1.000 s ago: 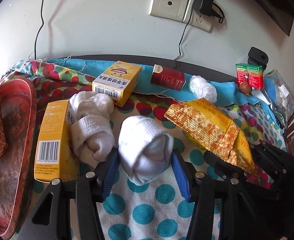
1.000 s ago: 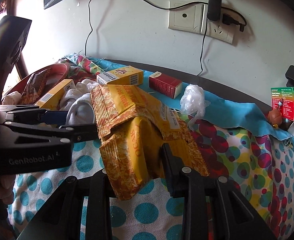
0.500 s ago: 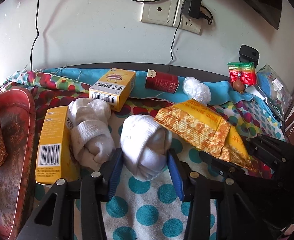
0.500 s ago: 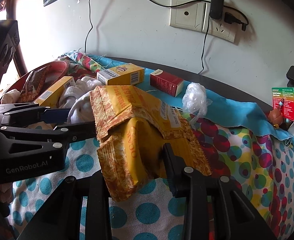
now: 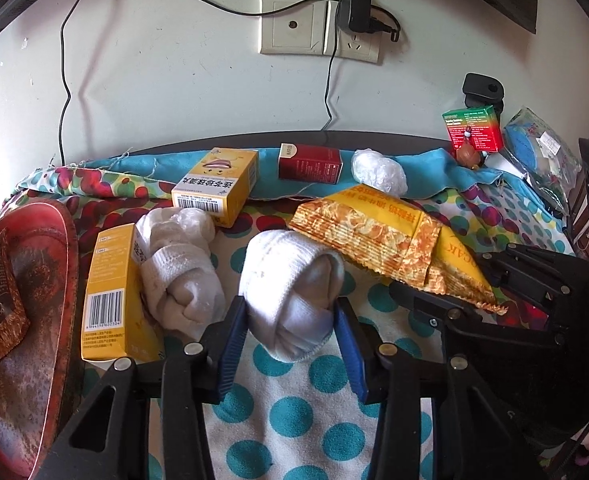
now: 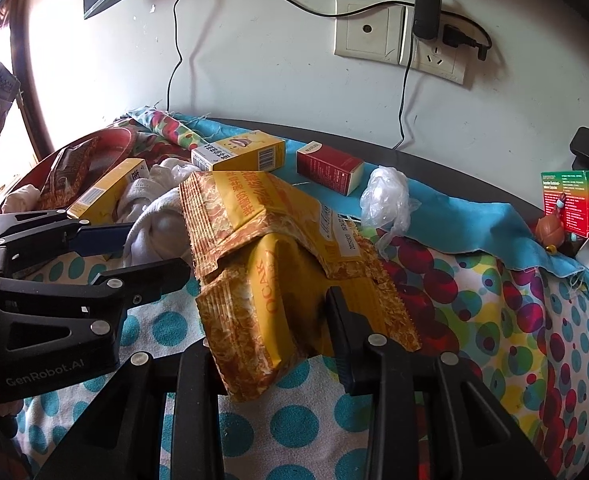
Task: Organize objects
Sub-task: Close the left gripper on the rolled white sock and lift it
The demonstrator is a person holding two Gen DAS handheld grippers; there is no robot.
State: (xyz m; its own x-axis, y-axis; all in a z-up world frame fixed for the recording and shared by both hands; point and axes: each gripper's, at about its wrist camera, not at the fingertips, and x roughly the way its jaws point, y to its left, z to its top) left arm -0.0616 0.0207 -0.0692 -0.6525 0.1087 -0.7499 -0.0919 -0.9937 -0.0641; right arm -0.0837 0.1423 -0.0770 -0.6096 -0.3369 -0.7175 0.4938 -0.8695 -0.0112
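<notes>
You have both pickups made. Your left hand-held gripper (image 5: 290,330) has its blue pads closed partway on the rolled white sock bundle (image 5: 292,288), pressing it from both sides. Your right hand-held gripper (image 6: 270,334) is nearly shut, pinching the near end of the yellow-and-orange crinkled snack packet (image 6: 270,256).

Take the sock bundle as your landmark. The snack packet lies just to its right, with one corner over it. A second rolled white sock (image 5: 182,272) sits just to its left, against a yellow barcoded carton (image 5: 108,292). Beyond that carton is the dark red tray (image 5: 34,320), which already holds a brown wrapper.

I judge the carry comes next. Lift the sock bundle clear first, so the packet's overlapping corner does not drag. The tray looks like the likely destination, though that is my guess.
</notes>
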